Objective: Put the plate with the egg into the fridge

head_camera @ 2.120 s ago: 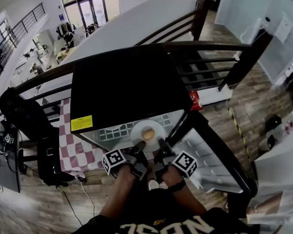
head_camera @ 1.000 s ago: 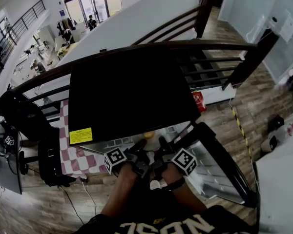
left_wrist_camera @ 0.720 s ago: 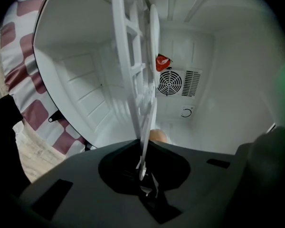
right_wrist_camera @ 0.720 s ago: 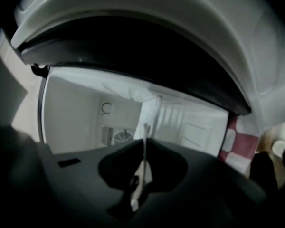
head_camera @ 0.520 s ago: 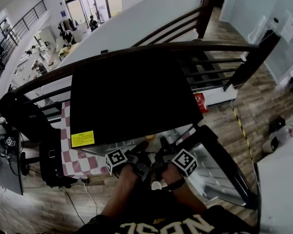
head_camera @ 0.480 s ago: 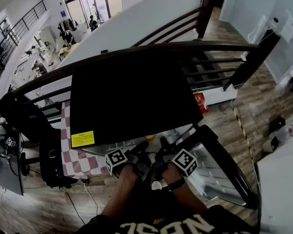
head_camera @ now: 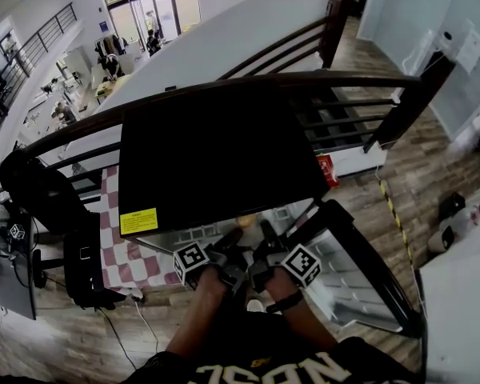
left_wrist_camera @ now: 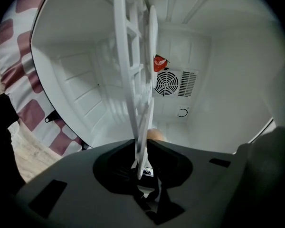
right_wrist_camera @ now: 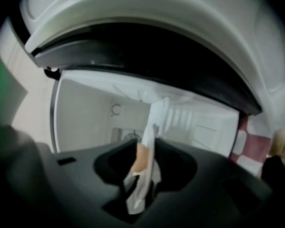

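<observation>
Releasing is the step in hand: the plate (left_wrist_camera: 145, 122) already lies on the white wire shelf (left_wrist_camera: 127, 56) inside the fridge (head_camera: 216, 150). In the left gripper view it stands edge-on against the shelf, with the egg (left_wrist_camera: 155, 135) just at its 3 o'clock side. The left gripper (head_camera: 226, 245) and the right gripper (head_camera: 266, 240) sit side by side at the 6 o'clock edge of the black fridge top, reaching into the cavity. The open door (head_camera: 360, 270) hangs out toward 4 o'clock. Both sets of jaws have just been opening. In each gripper view they stand spread, with the plate rim still between them but dark gaps on either side, so neither appears to pinch it any longer. In the right gripper view the plate (right_wrist_camera: 147, 141) runs up from the jaws toward 12 o'clock, and the egg (right_wrist_camera: 139, 158) sits at its 9 o'clock side. The next move, as I judge it, calls for drawing both grippers straight back toward 6 o'clock, level and together, so the rim slips free without dragging the plate or rolling the egg. After that the door needs swinging shut. Compared with about two seconds ago, the plate and egg no longer lie in plain sight in front of the fridge at 6 o'clock. They are now tucked under the black top, with only a sliver of egg (head_camera: 244, 221) showing. The jaws, clamped half a second ago, are now apart.
</observation>
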{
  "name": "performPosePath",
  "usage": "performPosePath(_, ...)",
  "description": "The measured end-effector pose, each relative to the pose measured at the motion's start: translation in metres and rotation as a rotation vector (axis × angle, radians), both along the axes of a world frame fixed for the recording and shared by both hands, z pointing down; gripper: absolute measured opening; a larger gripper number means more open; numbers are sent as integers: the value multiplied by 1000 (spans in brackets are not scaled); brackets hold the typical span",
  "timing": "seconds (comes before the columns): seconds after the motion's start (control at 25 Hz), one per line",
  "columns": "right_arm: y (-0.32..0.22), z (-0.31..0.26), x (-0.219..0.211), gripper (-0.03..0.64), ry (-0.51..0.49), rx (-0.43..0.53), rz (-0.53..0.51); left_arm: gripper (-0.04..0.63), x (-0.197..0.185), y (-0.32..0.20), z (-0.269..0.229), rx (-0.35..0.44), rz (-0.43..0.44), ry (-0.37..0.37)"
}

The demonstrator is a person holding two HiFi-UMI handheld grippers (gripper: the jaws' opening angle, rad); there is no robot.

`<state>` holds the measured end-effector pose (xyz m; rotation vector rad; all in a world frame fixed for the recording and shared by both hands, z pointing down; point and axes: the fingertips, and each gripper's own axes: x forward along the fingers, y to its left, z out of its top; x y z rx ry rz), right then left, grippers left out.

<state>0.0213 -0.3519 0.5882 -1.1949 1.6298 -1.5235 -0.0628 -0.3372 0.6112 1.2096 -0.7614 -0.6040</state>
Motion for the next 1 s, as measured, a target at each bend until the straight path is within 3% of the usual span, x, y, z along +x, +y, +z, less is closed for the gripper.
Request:
performPosePath(0.08, 2, -6, -3, 162, 15, 36, -20, 135, -1, 2, -4, 18, -2, 15)
performPosePath(0.2, 8, -7, -7, 187, 23, 42, -43, 181, -3, 10, -7, 12, -16, 43)
performPosePath(0.64, 53, 3, 1, 187, 9, 0, -64, 189, -1, 48, -9, 49, -33, 15)
performPosePath(0.8, 66, 3, 2, 187, -6, 26, -88, 189, 7, 61, -18, 66, -29, 29)
performPosePath(1.0, 83, 8, -1, 187, -45, 24, -129, 189, 16, 76, -10, 40, -31, 42)
